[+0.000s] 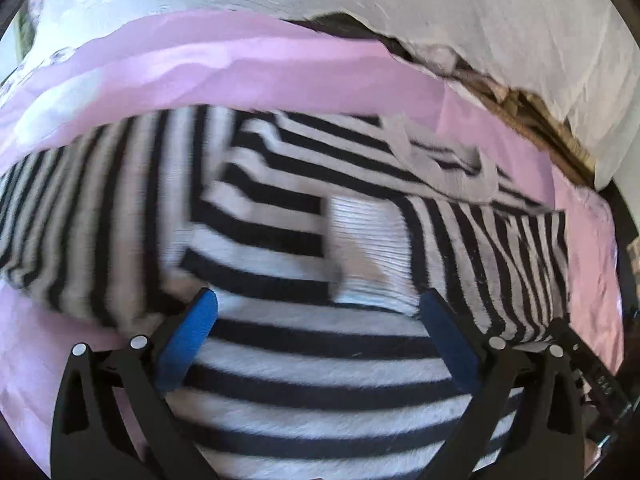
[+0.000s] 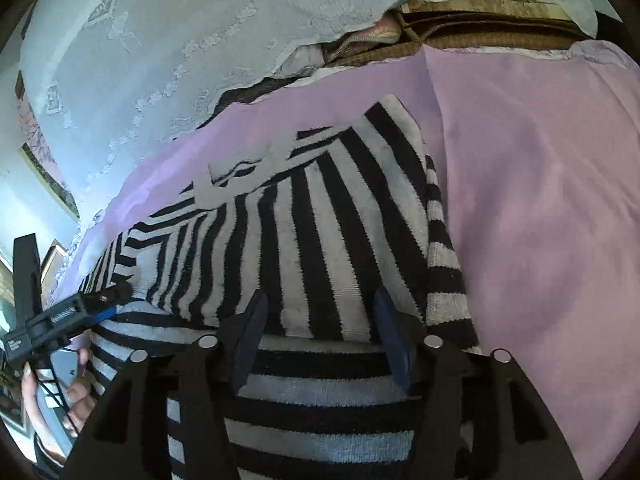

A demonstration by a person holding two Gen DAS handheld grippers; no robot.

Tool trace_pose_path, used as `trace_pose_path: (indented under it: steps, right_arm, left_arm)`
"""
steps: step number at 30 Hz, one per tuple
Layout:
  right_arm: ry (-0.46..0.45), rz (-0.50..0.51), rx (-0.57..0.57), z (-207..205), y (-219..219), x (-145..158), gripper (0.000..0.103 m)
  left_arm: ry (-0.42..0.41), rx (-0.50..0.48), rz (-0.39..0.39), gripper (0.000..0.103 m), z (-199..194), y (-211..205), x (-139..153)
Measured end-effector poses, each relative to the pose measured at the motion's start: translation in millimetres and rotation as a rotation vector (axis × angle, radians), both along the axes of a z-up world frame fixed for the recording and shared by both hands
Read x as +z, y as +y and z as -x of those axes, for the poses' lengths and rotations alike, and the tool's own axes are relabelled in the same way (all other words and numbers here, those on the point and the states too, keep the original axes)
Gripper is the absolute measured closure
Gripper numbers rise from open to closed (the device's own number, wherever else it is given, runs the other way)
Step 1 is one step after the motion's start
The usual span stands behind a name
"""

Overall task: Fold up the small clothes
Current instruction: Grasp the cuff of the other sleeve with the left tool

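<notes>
A black-and-white striped garment (image 1: 280, 216) lies partly folded on a pink cloth (image 1: 240, 72). It also shows in the right wrist view (image 2: 320, 232). My left gripper (image 1: 318, 300) is open, its blue-padded fingers (image 1: 192, 332) wide apart just above a striped fold. My right gripper (image 2: 320, 300) is open over the near edge of the garment, with striped cloth between and under its fingers (image 2: 250, 328). The left gripper shows at the left edge of the right wrist view (image 2: 96, 312), at the garment's left side, held by a hand. A white ribbed patch (image 1: 368, 256) lies on the garment.
A white lace-patterned cloth (image 2: 160, 60) hangs behind the pink cloth (image 2: 540, 200). A brown woven edge (image 2: 480, 28) shows under it at the back. Picture frames (image 2: 44, 168) stand at the far left.
</notes>
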State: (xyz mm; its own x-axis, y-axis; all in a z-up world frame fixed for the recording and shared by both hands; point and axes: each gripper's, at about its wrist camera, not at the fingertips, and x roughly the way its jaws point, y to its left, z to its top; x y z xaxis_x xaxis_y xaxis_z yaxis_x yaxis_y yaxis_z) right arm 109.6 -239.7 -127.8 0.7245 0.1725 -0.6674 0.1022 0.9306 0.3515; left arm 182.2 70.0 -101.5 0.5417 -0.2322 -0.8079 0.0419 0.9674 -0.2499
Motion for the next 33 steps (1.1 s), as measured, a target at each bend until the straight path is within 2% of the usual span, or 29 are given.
trace_pose_path:
  steps: [2,5,6,7,8,10,11,16,17,19,21,24,26,28,33]
  right_arm:
    - [-0.005,0.004,0.02,-0.2,3.4,0.0,0.029]
    - [-0.01,0.004,0.06,-1.8,8.6,0.1,0.02]
    - [-0.01,0.006,0.062,-1.9,11.4,0.8,0.019]
    - [-0.011,0.004,0.064,-1.6,11.8,0.7,0.019]
    - [-0.013,0.002,0.065,0.7,13.4,2.4,0.019]
    - [-0.014,0.0,0.064,2.1,13.9,3.0,0.019]
    - [-0.013,0.003,0.064,2.3,14.4,3.0,0.019]
    - [-0.005,0.102,0.055,7.4,27.4,11.3,0.019]
    - [-0.006,0.112,0.054,8.4,29.0,12.2,0.019]
    - [-0.022,0.123,0.049,12.6,32.0,18.1,0.019]
    - [-0.047,0.087,0.054,18.2,33.9,24.0,0.02]
    - [-0.082,-0.011,0.11,26.4,43.0,32.4,0.036]
    - [-0.077,-0.052,0.207,30.1,64.2,34.8,0.065]
    - [-0.044,-0.044,0.307,33.1,91.4,31.6,0.075]
    - [0.077,-0.001,0.54,62.2,157.3,6.3,0.078]
  left_arm:
    - [-0.002,0.014,0.057,0.005,4.2,22.5,6.0]
    - [0.014,0.014,0.347,0.005,11.9,69.3,9.4]
    - [0.013,0.047,0.454,0.005,17.1,89.3,9.0]
    - [0.012,0.125,0.496,0.005,24.1,109.6,9.1]
    - [-0.001,0.217,0.486,0.005,32.3,129.5,10.3]
    - [-0.032,0.328,0.433,0.005,42.5,159.0,13.2]
    - [-0.02,0.369,0.402,0.005,44.3,173.6,11.9]
    - [0.048,0.466,0.385,0.005,49.3,228.0,-8.3]
    - [0.052,0.47,0.394,0.005,48.1,236.4,-13.2]
    - [0.04,0.474,0.472,0.005,44.7,247.1,-19.5]
    - [-0.003,0.51,0.538,0.004,41.8,257.3,-22.0]
    - [-0.054,0.522,0.587,0.004,34.6,265.7,-26.4]
    - [-0.081,0.525,0.595,0.004,32.1,270.3,-26.2]
    - [-0.095,0.506,0.591,0.004,28.6,269.7,-23.9]
    - [-0.123,0.462,0.589,0.005,24.6,270.7,-22.2]
